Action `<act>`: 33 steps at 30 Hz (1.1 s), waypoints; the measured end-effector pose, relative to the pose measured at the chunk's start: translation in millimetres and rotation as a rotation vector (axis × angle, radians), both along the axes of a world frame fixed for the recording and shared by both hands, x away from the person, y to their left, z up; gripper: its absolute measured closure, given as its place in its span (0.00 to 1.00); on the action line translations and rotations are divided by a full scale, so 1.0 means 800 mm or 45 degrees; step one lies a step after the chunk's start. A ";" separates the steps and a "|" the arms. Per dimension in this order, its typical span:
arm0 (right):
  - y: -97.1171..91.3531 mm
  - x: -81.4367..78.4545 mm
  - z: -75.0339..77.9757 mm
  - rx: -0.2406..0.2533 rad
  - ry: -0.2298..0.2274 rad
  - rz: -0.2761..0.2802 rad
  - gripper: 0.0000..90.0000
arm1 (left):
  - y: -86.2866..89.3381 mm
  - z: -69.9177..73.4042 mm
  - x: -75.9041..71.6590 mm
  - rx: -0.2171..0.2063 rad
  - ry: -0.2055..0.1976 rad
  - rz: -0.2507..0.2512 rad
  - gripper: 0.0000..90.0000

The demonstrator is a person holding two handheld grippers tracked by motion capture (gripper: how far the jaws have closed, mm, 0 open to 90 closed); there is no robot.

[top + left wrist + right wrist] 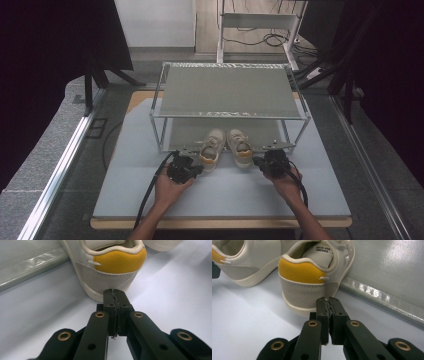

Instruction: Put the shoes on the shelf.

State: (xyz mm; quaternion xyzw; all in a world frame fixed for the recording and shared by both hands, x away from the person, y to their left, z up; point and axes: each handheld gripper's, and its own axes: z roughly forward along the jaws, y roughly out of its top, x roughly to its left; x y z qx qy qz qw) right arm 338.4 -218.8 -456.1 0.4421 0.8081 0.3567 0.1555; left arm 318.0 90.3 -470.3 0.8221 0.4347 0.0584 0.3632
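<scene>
A pair of cream sneakers stands heel-out at the front edge of a low metal rack [229, 90]; the left shoe [110, 267] sits just ahead of the left tool [114, 293], the right shoe [312, 277] just ahead of the right tool [328, 300]. Both tools are clenched, jaws pressed together with nothing between them, tips close to the heels; whether they touch cannot be told. Closed tips likely can only push: a nudge off-centre could swing a heel sideways or skid a shoe along the smooth pale table [320, 190]. The heels carry mustard suede tabs over grey suede panels and thick rounded rubber soles. The rack's grey shelves look slick and glossy, framed in thin bright rails.
</scene>
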 end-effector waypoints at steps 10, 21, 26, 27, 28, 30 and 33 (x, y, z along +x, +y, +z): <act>0.010 0.014 -0.003 0.050 -0.015 -0.082 0.96 | -0.016 0.013 0.023 -0.056 -0.044 0.020 0.99; 0.008 -0.011 0.000 0.109 -0.025 -0.036 0.96 | -0.028 0.015 0.029 -0.028 -0.036 0.001 0.98; 0.018 -0.021 -0.003 0.130 -0.026 0.054 0.95 | -0.028 0.016 0.031 -0.031 -0.036 0.006 0.98; 0.020 -0.019 -0.005 0.130 -0.030 0.049 0.95 | -0.028 0.016 0.031 -0.031 -0.034 0.004 0.98; 0.022 -0.015 -0.006 0.133 -0.032 0.035 0.95 | -0.029 0.016 0.032 -0.033 -0.033 0.004 0.98; 0.023 -0.008 -0.008 0.164 -0.027 0.029 0.95 | -0.030 0.016 0.035 -0.033 -0.030 0.004 0.98; 0.028 -0.002 -0.009 0.169 -0.034 0.018 0.95 | -0.032 0.014 0.040 -0.044 -0.025 0.002 0.98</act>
